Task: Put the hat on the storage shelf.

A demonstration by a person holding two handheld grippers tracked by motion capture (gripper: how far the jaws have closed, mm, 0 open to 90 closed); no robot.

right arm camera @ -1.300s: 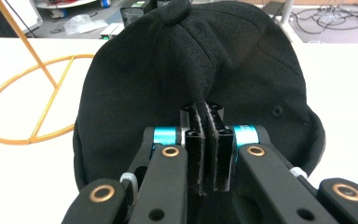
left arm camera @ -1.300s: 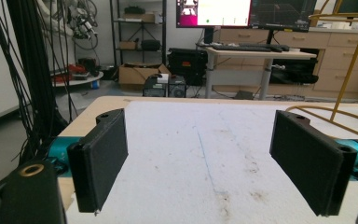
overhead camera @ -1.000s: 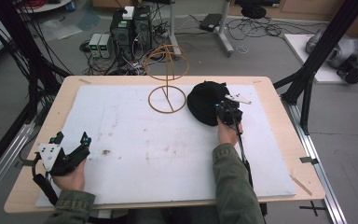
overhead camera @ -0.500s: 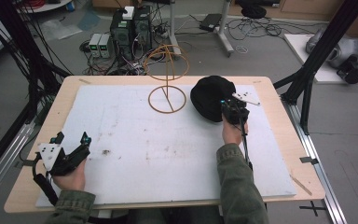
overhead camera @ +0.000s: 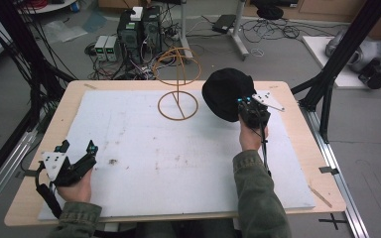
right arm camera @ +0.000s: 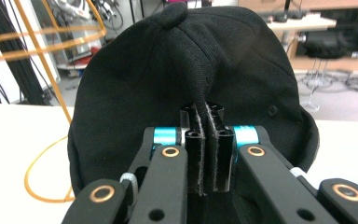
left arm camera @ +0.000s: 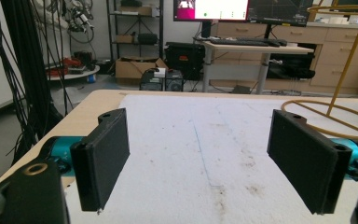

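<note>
High view, near left: the left gripper [overhead camera: 77, 148] rests low on the white foam mat [overhead camera: 144, 148] covering the light wooden table [overhead camera: 297, 144], its jaws standing wide apart with nothing between them; the left gripper view confirms bare mat between the two black pads [left arm camera: 105, 154]. That hand [overhead camera: 77, 186] lies flat at the near edge, forearm entering from the bottom. Farther and to the right, the right hand [overhead camera: 250, 139] extends forward with a green sleeve, wrist roughly level, the right gripper [overhead camera: 245, 105] pointing away from the person. Its jaws are clamped on a fold of crown fabric of the black cloth baseball cap [right arm camera: 186, 70], which appears lifted off the mat at the far right. Judgement: the cap is light, soft and floppy, not fragile; a pinch on a seam or the stiffer brim should hold it best, as loose cloth may sag or slip. Just left of the cap stands the orange wire hat stand [overhead camera: 177, 84], a ring base with an upright loop, apart from the cap.
</note>
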